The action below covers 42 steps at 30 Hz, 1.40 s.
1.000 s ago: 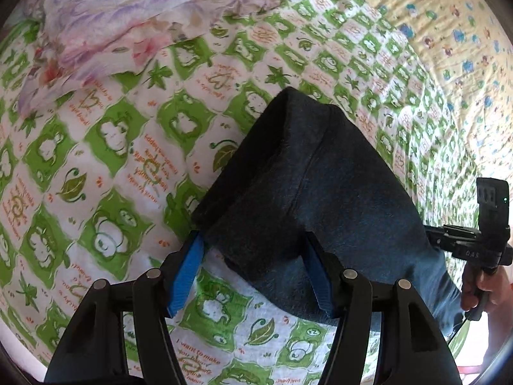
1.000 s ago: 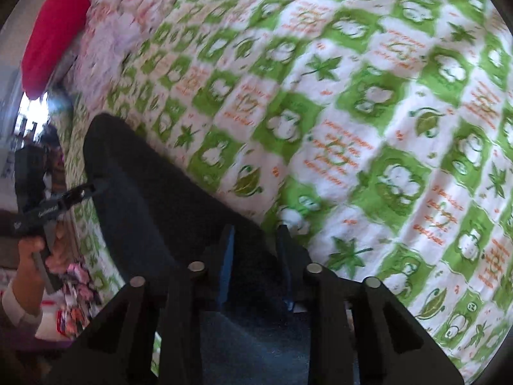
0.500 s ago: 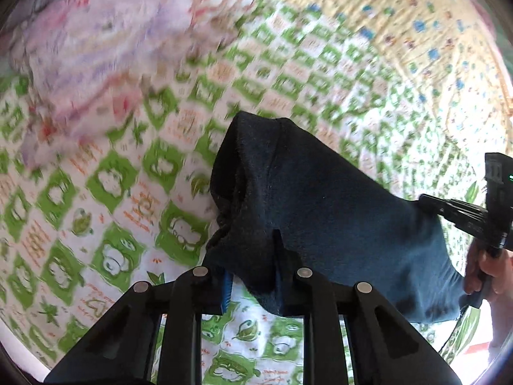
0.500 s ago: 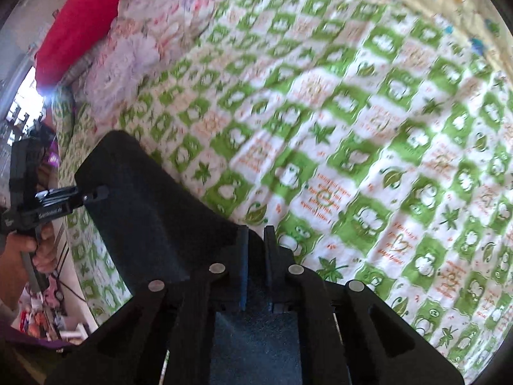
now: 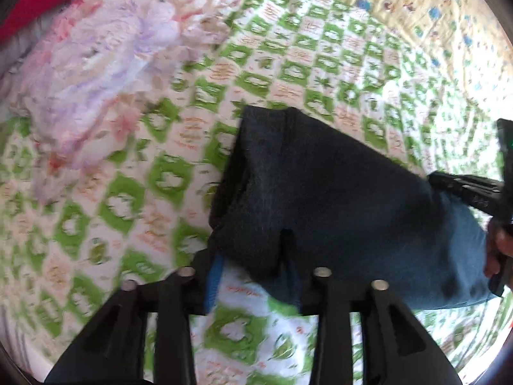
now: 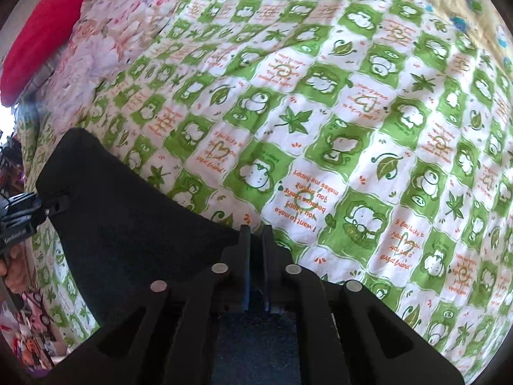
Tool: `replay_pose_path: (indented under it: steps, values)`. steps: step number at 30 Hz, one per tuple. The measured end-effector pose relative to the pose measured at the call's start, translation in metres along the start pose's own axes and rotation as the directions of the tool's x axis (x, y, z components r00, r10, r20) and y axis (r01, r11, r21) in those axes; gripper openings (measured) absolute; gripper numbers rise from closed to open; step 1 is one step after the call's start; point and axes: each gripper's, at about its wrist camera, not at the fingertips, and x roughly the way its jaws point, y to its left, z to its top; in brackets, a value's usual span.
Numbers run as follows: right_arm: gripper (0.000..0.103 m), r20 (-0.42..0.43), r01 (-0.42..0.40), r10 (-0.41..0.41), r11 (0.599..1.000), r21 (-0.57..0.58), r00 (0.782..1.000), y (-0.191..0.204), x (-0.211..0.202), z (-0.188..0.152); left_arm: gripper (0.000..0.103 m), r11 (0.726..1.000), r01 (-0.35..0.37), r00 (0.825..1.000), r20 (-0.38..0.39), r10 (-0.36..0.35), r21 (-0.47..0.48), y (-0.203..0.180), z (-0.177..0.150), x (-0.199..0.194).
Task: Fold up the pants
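The dark blue pants hang stretched between both grippers above the green-and-white patterned bedsheet. My left gripper holds one end, a bunch of cloth between its blue pads with a visible gap. My right gripper is shut tight on the other end of the pants. The right gripper shows at the right edge of the left wrist view, and the left gripper shows at the left edge of the right wrist view.
A crumpled pink and lilac floral blanket lies at the far left of the bed. A red pillow sits behind it. A yellow printed quilt covers the far side. Clutter lies off the bed's edge.
My left gripper closed onto the pants' end and lifted it. My right gripper tightened from slightly apart to shut. Both raised the pants off the sheet.
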Motion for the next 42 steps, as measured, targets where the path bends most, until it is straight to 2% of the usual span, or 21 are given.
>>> replay_pose_path:
  steps: [2,5,7,8,9,15,20,32,39,42]
  values:
    - [0.021,0.022,0.028,-0.029,0.999,0.023,0.999,0.001,-0.008,0.0,0.054,0.996,-0.083,0.996,0.031,0.082,0.013,0.0,0.001,-0.014]
    - [0.025,0.081,0.014,-0.019,0.998,0.067,0.997,0.002,-0.033,-0.001,0.062,0.986,-0.165,0.984,0.069,0.163,0.021,-0.005,0.004,-0.034]
    - [0.042,0.124,-0.018,0.006,0.995,0.097,0.992,0.001,-0.052,-0.005,0.062,0.979,-0.199,0.976,0.102,0.195,0.037,-0.011,0.007,-0.047]
    - [0.055,0.141,-0.024,0.009,0.994,0.109,0.99,0.001,-0.06,-0.008,0.065,0.976,-0.213,0.972,0.113,0.208,0.041,-0.015,0.009,-0.051]
    - [0.062,0.165,-0.033,0.013,0.992,0.118,0.986,0.003,-0.071,-0.011,0.066,0.971,-0.235,0.965,0.126,0.228,0.043,-0.019,0.01,-0.056]
    - [0.062,0.244,-0.085,0.047,0.985,0.151,0.969,0.012,-0.114,-0.04,0.069,0.965,-0.249,0.955,0.189,0.23,0.081,-0.045,0.017,-0.081]
    - [0.062,0.265,-0.114,0.059,0.974,0.195,0.962,0.011,-0.128,-0.067,0.071,0.96,-0.254,0.949,0.225,0.223,0.116,-0.068,0.018,-0.092]
    - [0.063,0.285,-0.107,0.006,0.935,0.339,0.958,-0.016,-0.159,-0.136,0.075,0.944,-0.257,0.942,0.27,0.197,0.206,-0.122,0.018,-0.11]
    - [0.063,0.298,-0.092,-0.043,0.9,0.427,0.953,-0.038,-0.173,-0.172,0.077,0.921,-0.268,0.931,0.321,0.172,0.283,-0.163,0.018,-0.12]
    - [0.063,0.303,-0.084,-0.071,0.879,0.47,0.95,-0.049,-0.18,-0.19,0.078,0.912,-0.26,0.932,0.329,0.152,0.316,-0.181,0.017,-0.123]
